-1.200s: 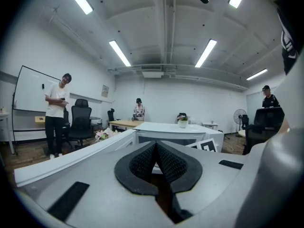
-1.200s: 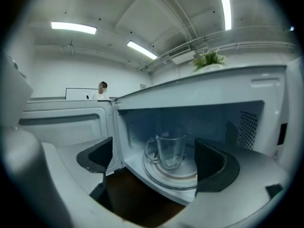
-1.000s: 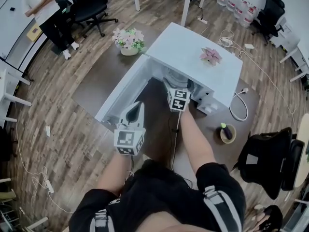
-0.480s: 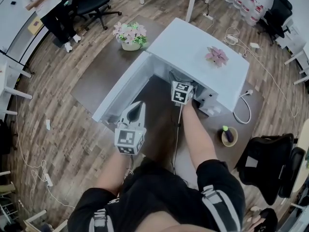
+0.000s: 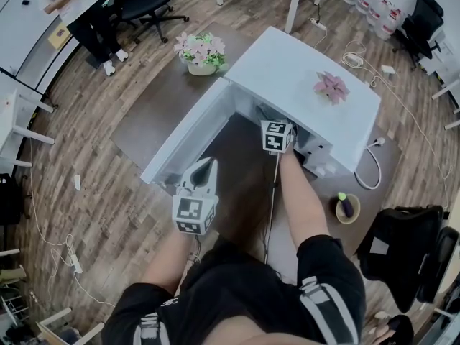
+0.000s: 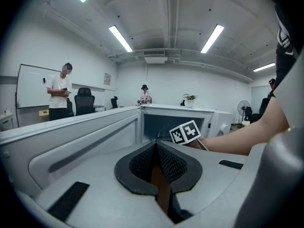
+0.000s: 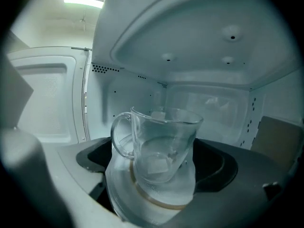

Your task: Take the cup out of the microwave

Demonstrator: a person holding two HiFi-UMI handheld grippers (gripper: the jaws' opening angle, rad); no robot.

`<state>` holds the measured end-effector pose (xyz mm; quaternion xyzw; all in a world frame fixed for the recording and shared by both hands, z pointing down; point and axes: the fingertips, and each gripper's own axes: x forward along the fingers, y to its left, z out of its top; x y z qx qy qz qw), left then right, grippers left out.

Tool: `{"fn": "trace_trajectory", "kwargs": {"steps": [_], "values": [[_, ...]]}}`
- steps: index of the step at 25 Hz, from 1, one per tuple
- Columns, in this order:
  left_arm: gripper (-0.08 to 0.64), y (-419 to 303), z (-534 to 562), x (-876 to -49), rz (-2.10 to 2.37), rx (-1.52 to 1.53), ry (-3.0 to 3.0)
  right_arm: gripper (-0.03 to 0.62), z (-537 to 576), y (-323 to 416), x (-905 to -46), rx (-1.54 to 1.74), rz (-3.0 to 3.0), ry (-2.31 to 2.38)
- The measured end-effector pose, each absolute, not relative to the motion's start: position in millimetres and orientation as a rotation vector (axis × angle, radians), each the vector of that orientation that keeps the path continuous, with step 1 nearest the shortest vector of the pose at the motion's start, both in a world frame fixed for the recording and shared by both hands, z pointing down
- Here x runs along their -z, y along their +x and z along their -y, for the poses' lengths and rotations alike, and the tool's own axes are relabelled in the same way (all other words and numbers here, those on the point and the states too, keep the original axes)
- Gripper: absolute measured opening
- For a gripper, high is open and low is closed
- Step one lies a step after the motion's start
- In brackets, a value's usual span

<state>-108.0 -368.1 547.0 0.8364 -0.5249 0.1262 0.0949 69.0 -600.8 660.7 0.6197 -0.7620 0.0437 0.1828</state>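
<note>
The right tool is inside the open microwave on the desk. Its jaws are spread wide on either side of the clear glass cup, not closed on it. The cup stands upright in the oven, handle to the left in the right gripper view. The left tool is outside, beside the swung-out door, jaws pressed together on nothing.
</note>
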Motion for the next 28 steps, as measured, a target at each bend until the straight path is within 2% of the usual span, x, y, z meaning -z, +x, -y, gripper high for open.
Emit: {"fn": "trace_trajectory", "kwargs": {"steps": [9,10,28], "values": [[0.002,-101,363,-560,1.511,-0.415,2.487,0.495,604,72,-661,-0.184,2.121,1.765],[0.002,-101,363,-560,1.509,-0.416,2.49,0.344,603,77,-660,-0.175,2.094,1.795],[0.002,-108,345,-552,1.527,-0.401,2.496,0.319,553,86,-651,-0.2,2.106,1.879]]}}
